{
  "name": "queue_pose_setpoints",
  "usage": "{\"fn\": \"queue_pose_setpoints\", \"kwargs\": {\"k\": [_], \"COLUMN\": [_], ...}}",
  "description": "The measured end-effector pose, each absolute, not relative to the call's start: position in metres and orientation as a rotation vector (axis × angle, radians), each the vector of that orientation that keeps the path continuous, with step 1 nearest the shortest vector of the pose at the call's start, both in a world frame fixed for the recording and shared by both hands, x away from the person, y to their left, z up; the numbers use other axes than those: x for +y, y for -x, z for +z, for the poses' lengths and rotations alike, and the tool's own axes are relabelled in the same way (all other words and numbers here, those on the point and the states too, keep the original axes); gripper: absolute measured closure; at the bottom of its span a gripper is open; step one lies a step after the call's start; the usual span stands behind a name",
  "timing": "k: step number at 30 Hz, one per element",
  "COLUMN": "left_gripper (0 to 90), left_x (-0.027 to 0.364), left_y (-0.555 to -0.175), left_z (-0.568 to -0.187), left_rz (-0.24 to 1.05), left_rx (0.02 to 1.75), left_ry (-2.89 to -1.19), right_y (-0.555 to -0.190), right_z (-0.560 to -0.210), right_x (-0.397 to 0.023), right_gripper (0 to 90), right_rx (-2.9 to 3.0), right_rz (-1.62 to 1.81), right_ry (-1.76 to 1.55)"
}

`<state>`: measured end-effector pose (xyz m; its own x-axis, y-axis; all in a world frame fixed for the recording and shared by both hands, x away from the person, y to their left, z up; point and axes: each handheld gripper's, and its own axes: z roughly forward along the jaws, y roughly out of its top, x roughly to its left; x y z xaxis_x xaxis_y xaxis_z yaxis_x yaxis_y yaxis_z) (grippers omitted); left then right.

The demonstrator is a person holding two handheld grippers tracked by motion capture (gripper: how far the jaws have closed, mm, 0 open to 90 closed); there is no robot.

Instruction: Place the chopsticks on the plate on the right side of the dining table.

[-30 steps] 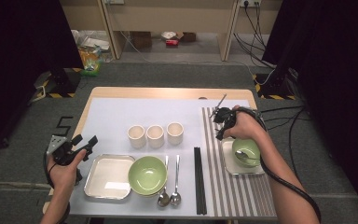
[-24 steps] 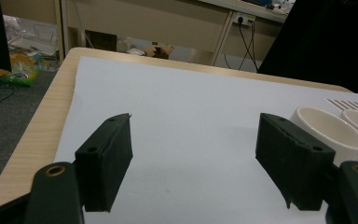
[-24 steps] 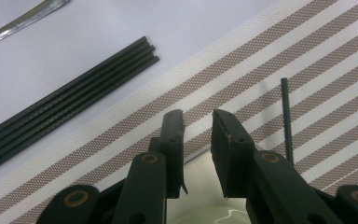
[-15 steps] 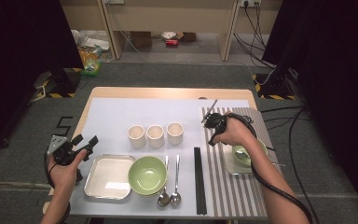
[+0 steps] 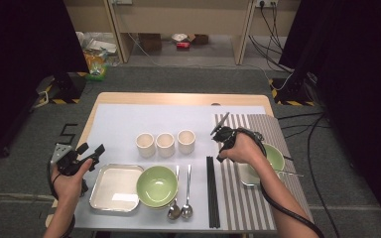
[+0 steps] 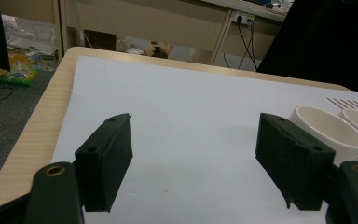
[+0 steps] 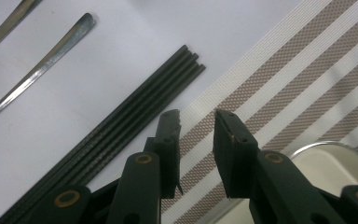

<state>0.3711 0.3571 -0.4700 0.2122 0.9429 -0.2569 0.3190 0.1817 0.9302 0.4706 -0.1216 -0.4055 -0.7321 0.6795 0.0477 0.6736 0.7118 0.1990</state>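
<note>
My right gripper (image 5: 219, 155) (image 7: 198, 114) points down at the edge of the striped mat (image 5: 258, 198) (image 7: 284, 70), just right of the far ends of the black chopsticks (image 5: 211, 191) (image 7: 121, 126). Its jaws have just been opening; they stand a little apart with nothing between them. My left gripper (image 5: 87, 151) (image 6: 196, 122) hovers wide open and empty over the white table cover at the left, above the silver tray (image 5: 116, 187). A green bowl (image 5: 157, 186), two spoons (image 5: 187, 210) (image 7: 42, 65) and three cream cups (image 5: 165, 145) (image 6: 324, 130) lie in the middle.
A second green bowl (image 5: 275, 157) rests in a small metal tray (image 5: 248, 174) (image 7: 326, 158) on the mat, under my right forearm. A cable trails from the right gripper across the mat. The table's wooden edge (image 6: 32, 130) runs along the left.
The right hand has moved left and down, from above the right-hand bowl to the chopsticks' far ends. The left hand has stayed put.
</note>
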Motion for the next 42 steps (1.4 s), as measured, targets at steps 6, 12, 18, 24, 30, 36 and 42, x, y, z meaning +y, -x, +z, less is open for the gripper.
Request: {"fn": "queue_pose_setpoints", "kwargs": {"k": [6, 12, 18, 24, 30, 36, 42], "left_gripper": [26.1, 26.1, 26.1, 26.1, 26.1, 26.1, 26.1], "left_x": [0.357, 0.356, 0.356, 0.356, 0.357, 0.356, 0.357], "left_y": [-0.371, -0.372, -0.372, -0.372, -0.371, -0.372, -0.371], "left_z": [-0.47, -0.471, -0.471, -0.471, -0.47, -0.471, -0.471], "left_rz": [0.698, 0.697, 0.697, 0.696, 0.695, 0.696, 0.696], "left_rx": [1.324, 1.323, 1.323, 1.322, 1.32, 1.322, 1.322], "left_ry": [-1.358, -1.362, -1.361, -1.362, -1.361, -1.362, -1.359], "right_y": [-0.466, -0.462, -0.461, -0.461, -0.46, -0.459, -0.458], "right_z": [-0.417, -0.424, -0.429, -0.431, -0.435, -0.437, -0.438], "right_x": [-0.117, -0.112, -0.108, -0.107, -0.106, -0.107, -0.104], "right_gripper": [73.5, 72.1, 72.3, 73.1, 74.1, 75.1, 75.4], "right_rx": [2.864, 2.845, 2.846, 2.842, 2.845, 2.844, 2.837], "right_rz": [0.343, 0.343, 0.33, 0.314, 0.289, 0.278, 0.299], "right_ry": [-1.239, -1.318, -1.325, -1.334, -1.32, -1.312, -1.353]}}
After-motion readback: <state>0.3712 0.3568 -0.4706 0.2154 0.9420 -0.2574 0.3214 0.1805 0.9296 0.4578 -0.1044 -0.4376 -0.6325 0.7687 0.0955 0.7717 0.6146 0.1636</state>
